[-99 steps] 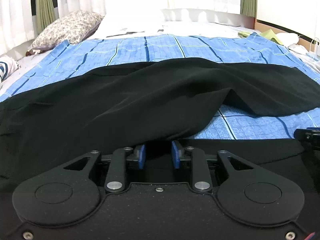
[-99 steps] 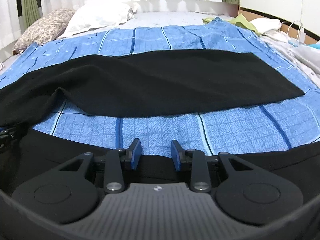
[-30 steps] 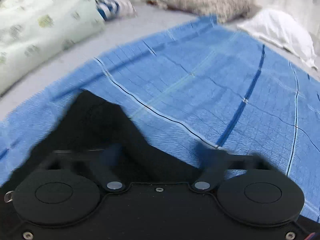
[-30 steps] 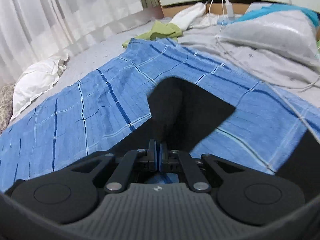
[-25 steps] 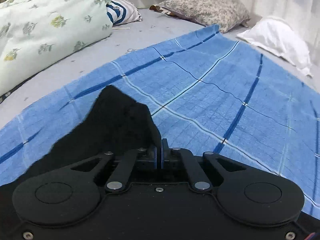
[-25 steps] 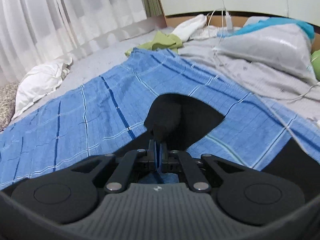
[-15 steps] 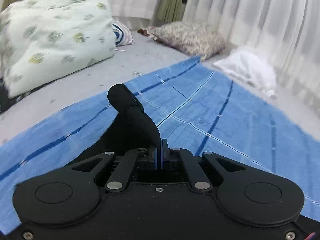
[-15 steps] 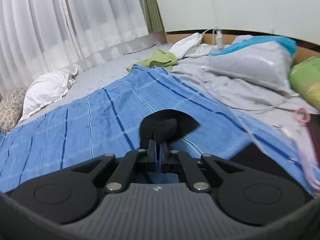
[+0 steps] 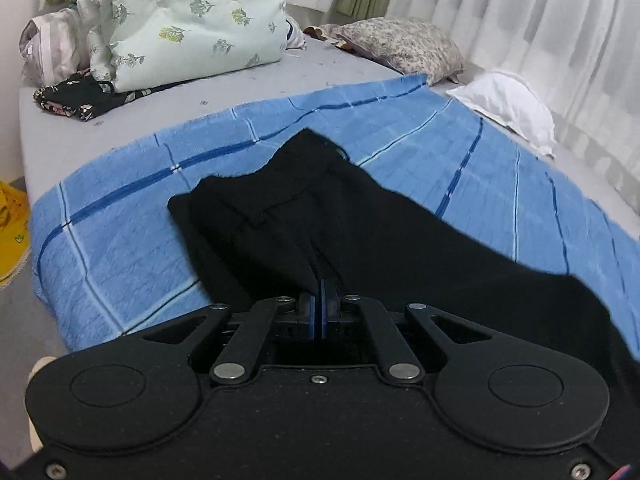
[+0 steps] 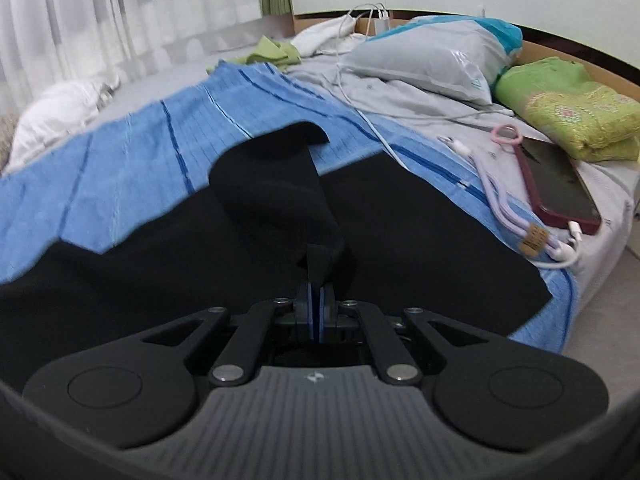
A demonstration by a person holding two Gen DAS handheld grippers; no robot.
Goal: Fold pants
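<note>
Black pants (image 9: 328,220) lie on a blue plaid blanket (image 9: 120,248) on the bed. My left gripper (image 9: 320,300) is shut on the waistband end of the pants, and the fabric rises in a ridge up to its pads. In the right wrist view the pants (image 10: 400,232) spread across the blanket (image 10: 140,160). My right gripper (image 10: 316,300) is shut on a leg end of the pants, and a fold of cloth stands up ahead of it.
A floral quilt bundle (image 9: 180,20), a patterned pillow (image 9: 400,44) and a white pillow (image 9: 504,100) lie beyond the blanket. On the right are a phone (image 10: 556,188), charger cables (image 10: 500,200), a grey pillow (image 10: 432,60) and a green cloth (image 10: 568,108). The bed edge is close.
Both grippers shut on the pants' ends, lifted them and have now come down lower with the cloth, which spreads wider on the blanket.
</note>
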